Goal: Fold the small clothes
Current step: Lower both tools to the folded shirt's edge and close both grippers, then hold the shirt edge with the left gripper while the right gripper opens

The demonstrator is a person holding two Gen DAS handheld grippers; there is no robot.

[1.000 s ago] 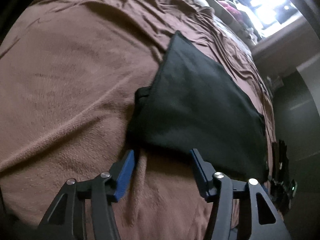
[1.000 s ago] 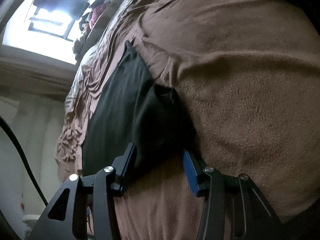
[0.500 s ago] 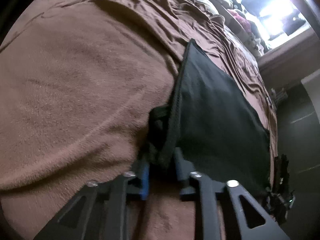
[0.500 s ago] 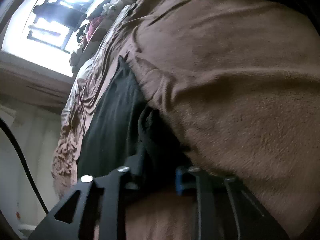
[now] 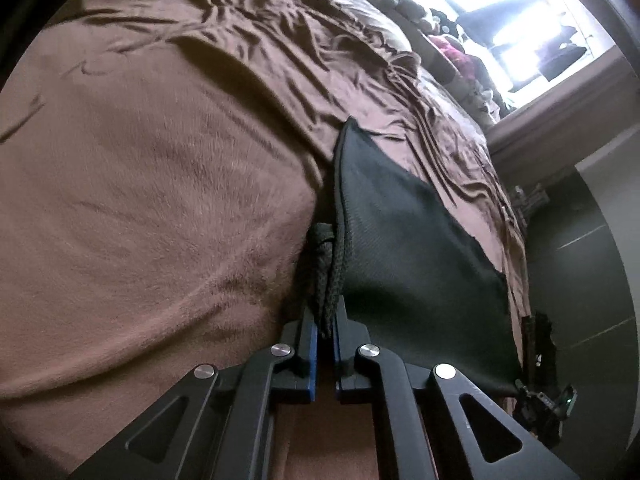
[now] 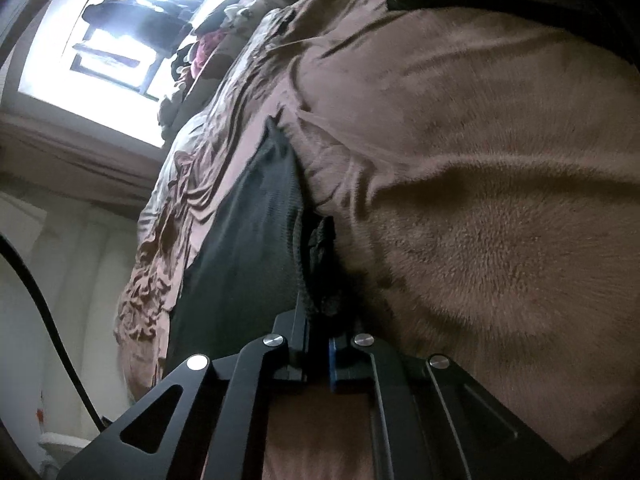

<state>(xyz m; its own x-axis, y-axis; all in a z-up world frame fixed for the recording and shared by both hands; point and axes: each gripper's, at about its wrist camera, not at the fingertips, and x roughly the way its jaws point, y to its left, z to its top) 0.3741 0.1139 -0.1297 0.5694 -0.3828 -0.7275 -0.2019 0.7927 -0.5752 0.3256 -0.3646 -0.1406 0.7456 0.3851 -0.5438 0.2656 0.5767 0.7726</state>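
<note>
A small black garment (image 5: 404, 256) lies on a brown fleece blanket (image 5: 152, 200). My left gripper (image 5: 325, 312) is shut on the garment's near left corner, where bunched dark fabric rises between the blue pads. That corner is lifted and the cloth stretches away to the right. In the right wrist view the same black garment (image 6: 248, 248) runs up the left of centre. My right gripper (image 6: 318, 320) is shut on its near right corner, with folded fabric pinched between the fingers. The other gripper (image 5: 540, 364) shows at the garment's far edge in the left wrist view.
The brown blanket (image 6: 480, 200) covers a bed, with a wrinkled brown sheet (image 5: 304, 48) beyond it. A bright window (image 6: 132, 28) and piled clothes (image 5: 452, 52) lie past the bed's far end. A black cable (image 6: 44, 312) hangs at the left.
Both grippers went from open around the garment's near corners to shut on them. The left one has lifted its corner, pulling the black cloth taut and upright.
</note>
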